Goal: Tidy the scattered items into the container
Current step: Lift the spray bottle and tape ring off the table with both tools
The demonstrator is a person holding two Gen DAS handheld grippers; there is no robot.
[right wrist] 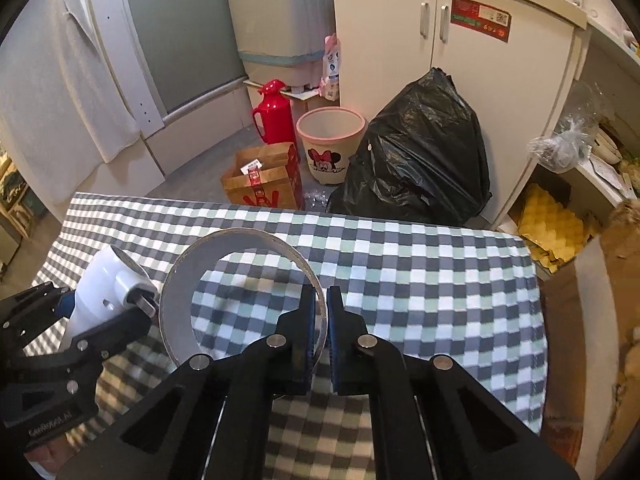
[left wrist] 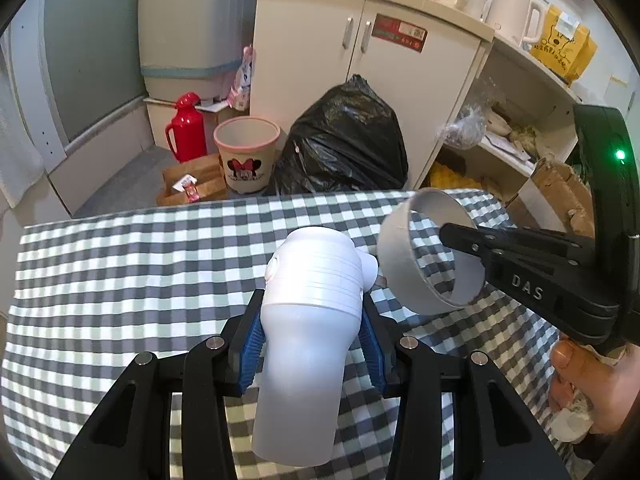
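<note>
My left gripper (left wrist: pixel 312 320) is shut on a white plastic plug-in device (left wrist: pixel 312 276) and holds it above the checked tablecloth (left wrist: pixel 120 264). The right wrist view shows the device (right wrist: pixel 100 280) with its metal prongs pointing at a grey cardboard ring (right wrist: pixel 176 300). My right gripper (right wrist: pixel 325 304) is shut on the ring's wall, one finger inside and one outside. In the left wrist view the ring (left wrist: pixel 404 268) hangs tilted just right of the device, with the right gripper (left wrist: pixel 456 236) coming in from the right. The left gripper (right wrist: pixel 90 316) sits at the left edge.
Past the table's far edge, on the floor, stand an open pink-rimmed bin with a cartoon mouse (left wrist: pixel 246 152), a black rubbish bag (left wrist: pixel 344 140), a red flask (left wrist: pixel 186 128) and a brown paper bag (right wrist: pixel 264 178). A cream cabinet (left wrist: pixel 360 60) rises behind. A hand (left wrist: pixel 588 384) holds the right gripper.
</note>
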